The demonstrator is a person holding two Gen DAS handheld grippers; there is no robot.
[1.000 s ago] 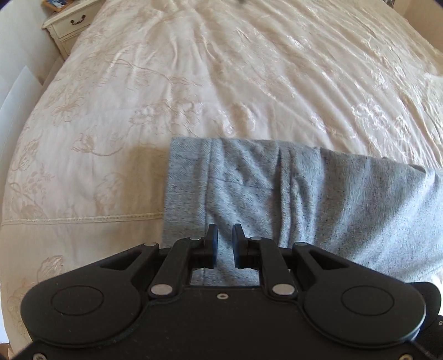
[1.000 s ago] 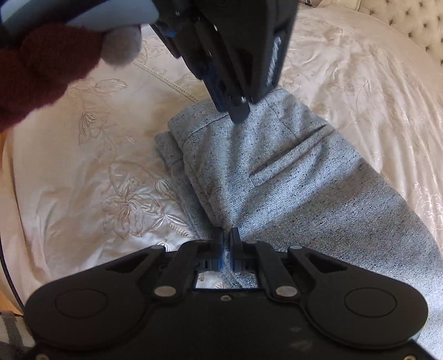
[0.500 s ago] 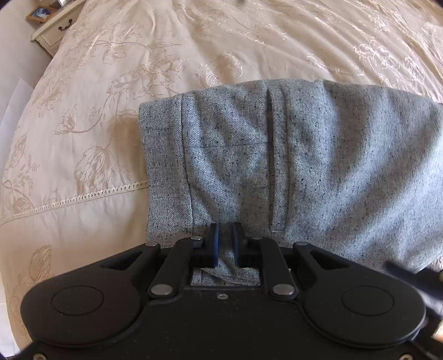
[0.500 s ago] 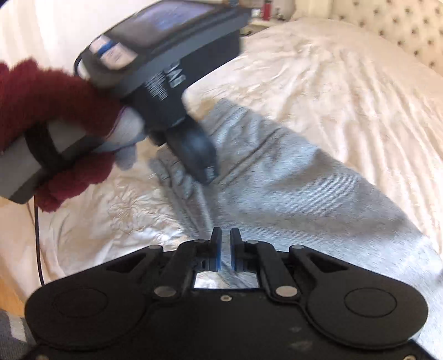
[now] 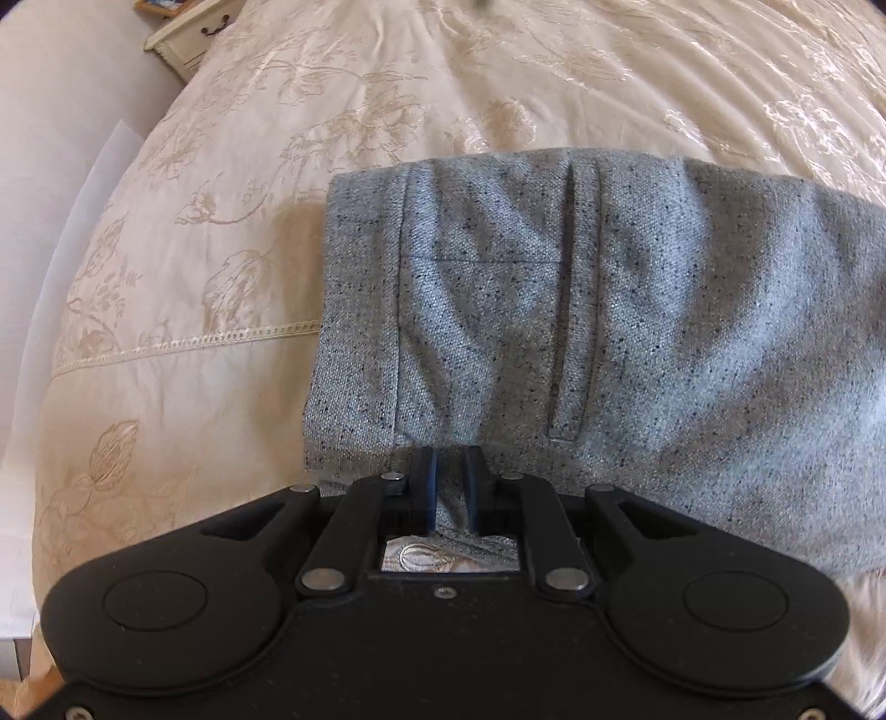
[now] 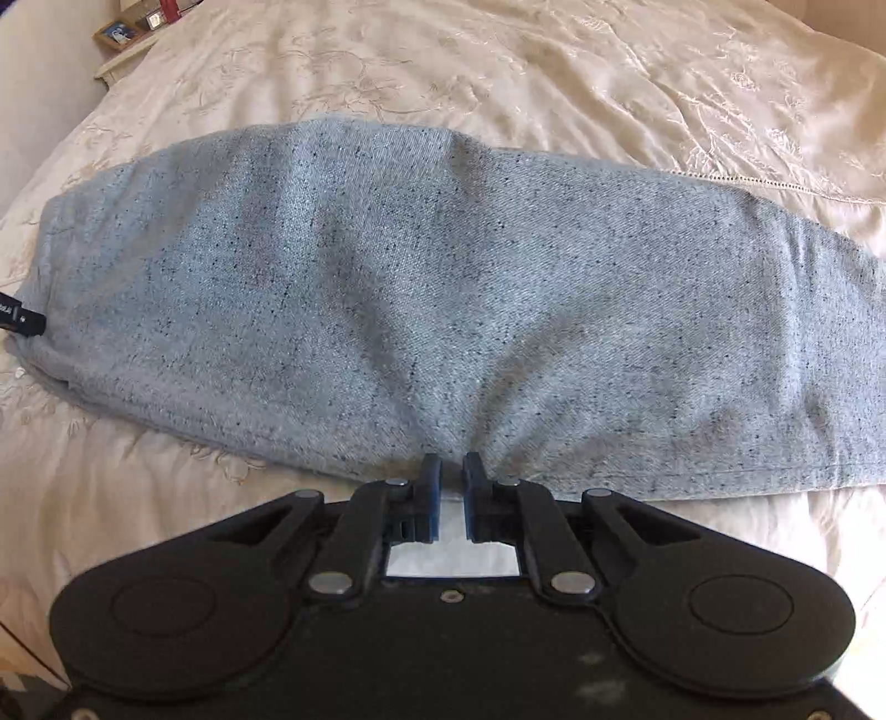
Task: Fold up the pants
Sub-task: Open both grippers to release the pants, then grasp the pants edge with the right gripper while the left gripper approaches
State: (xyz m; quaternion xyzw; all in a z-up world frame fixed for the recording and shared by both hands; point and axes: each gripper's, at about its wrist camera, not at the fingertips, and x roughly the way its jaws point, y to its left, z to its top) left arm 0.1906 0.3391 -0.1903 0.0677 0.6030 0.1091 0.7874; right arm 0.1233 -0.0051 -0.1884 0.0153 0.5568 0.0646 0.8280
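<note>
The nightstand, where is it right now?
The nightstand sits at the top left of the left wrist view, beside the bed, beyond the gray pants.

speckled grey pants (image 5: 637,310), cream floral-embroidered bedspread (image 5: 249,232)

Your left gripper (image 5: 449,462) is held low and level, its jaws nearly together, pinching grey fabric. Your right gripper (image 6: 452,468) sits likewise, jaws narrowly parted with cloth bunched at the tips.
</note>
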